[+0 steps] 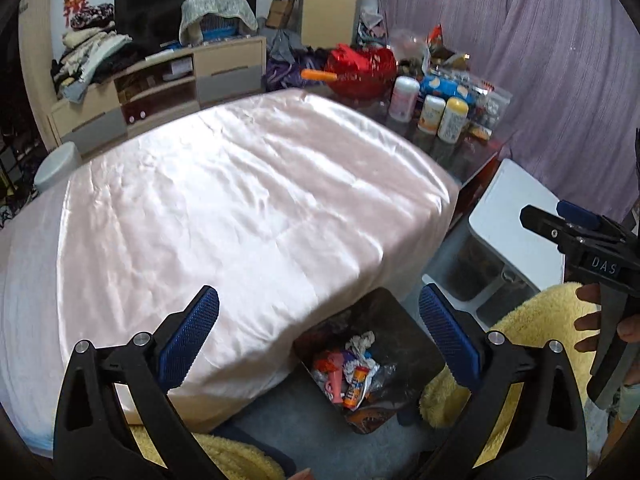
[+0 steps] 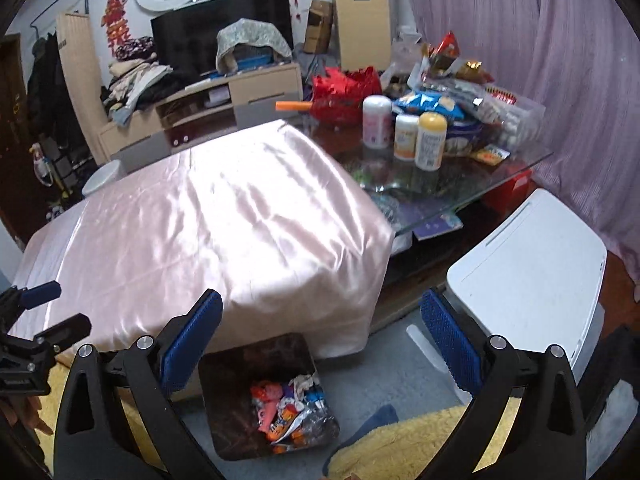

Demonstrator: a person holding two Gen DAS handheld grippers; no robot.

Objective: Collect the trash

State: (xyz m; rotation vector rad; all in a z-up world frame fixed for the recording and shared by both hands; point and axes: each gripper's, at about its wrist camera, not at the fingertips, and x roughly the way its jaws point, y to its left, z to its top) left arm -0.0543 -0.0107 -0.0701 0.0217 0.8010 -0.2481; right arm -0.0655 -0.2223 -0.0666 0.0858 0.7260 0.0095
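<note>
Trash bin (image 1: 404, 320) partly behind left gripper (image 1: 320, 340); contents jumbled

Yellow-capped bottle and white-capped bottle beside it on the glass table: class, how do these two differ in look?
The yellow-capped bottle has a yellow dome cap and stands taller; the white-capped bottle has a white cap and stands shorter. The yellow-capped one's label looks pale yellow, the white-capped one's white with orange. Both stand upright, side by side, on the glass table.
</note>
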